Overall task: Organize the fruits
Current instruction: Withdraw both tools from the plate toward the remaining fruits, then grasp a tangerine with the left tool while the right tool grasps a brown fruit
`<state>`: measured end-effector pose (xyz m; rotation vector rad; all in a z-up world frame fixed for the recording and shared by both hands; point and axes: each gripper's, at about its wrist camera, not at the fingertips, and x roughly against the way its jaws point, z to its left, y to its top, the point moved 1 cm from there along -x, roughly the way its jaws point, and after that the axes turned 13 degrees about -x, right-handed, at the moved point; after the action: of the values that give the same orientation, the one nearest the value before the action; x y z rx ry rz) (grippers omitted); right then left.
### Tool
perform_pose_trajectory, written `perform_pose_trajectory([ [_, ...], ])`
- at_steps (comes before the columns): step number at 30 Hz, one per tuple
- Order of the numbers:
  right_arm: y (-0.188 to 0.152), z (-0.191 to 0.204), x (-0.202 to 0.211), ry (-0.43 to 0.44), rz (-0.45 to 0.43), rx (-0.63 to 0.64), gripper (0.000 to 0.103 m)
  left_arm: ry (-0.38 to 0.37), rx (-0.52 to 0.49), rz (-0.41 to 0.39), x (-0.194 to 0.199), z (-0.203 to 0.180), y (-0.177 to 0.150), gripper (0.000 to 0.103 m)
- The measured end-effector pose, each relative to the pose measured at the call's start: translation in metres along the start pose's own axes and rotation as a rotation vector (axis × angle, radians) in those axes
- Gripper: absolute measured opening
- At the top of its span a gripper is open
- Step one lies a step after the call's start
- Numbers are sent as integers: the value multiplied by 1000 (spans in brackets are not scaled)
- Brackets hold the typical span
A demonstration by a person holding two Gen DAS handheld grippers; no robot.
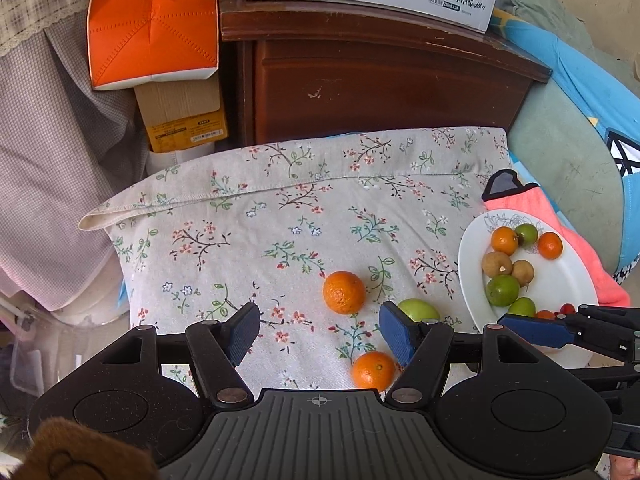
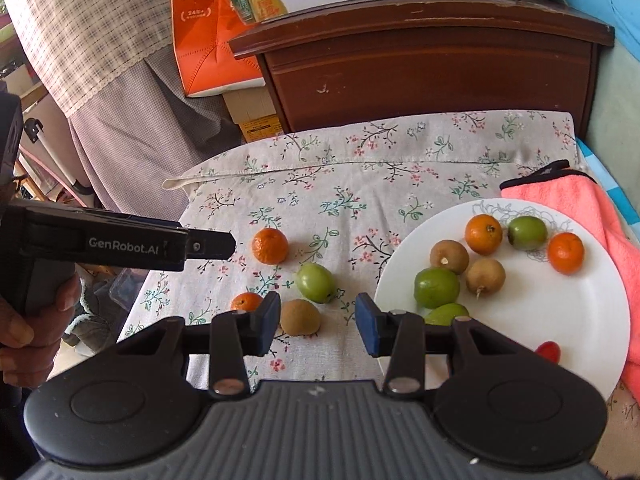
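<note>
Loose fruit lies on a flowered cloth point(image 2: 360, 184) over a soft, cushion-like surface; a white plate point(image 2: 580, 320), at about 3 o'clock from the loose pieces, already carries oranges, green fruits and brown fruits.

Still off the plate: a far orange point(image 2: 270, 245), a green fruit point(image 2: 316, 282), a near orange point(image 2: 246, 302) and a brown fruit point(image 2: 300, 317).

**Risks.**
- The cloth is wrinkled and yielding, so a round fruit nudged by one finger would probably roll away, possibly off the near edge.
- The two tools work close together; in the left wrist view the right tool's blue pad point(image 1: 536, 330) sits over the plate rim at 3 o'clock, so crossing paths could knock them together or tip the plate.
- The plate is crowded, so a piece dropped in could bump others out.

**Pose.**
- The left tool point(image 1: 320, 334) tilts downward, jaws apart and empty, with the near orange and far orange roughly between its finger lines.
- The right tool point(image 2: 316, 324) also angles down, jaws apart and gripping nothing, the brown fruit just ahead between them.
- A hand point(image 2: 28, 332) holds the left tool's grip at 9 o'clock.
</note>
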<state>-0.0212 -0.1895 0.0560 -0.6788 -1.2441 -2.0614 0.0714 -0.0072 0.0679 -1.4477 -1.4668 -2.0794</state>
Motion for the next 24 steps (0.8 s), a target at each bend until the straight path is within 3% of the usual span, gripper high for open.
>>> perform_pose_trajectory([
  [13,-9,15,-37,-59,52,65,41,9,26,44,-2,13,-7,66],
  [20,-14,17,-44,-57,57,86,29,-2,9,56,-6,7,-8,66],
  [24,-14,19,-44,-57,52,86,28,-1,-15,51,-6,5,-10,66],
])
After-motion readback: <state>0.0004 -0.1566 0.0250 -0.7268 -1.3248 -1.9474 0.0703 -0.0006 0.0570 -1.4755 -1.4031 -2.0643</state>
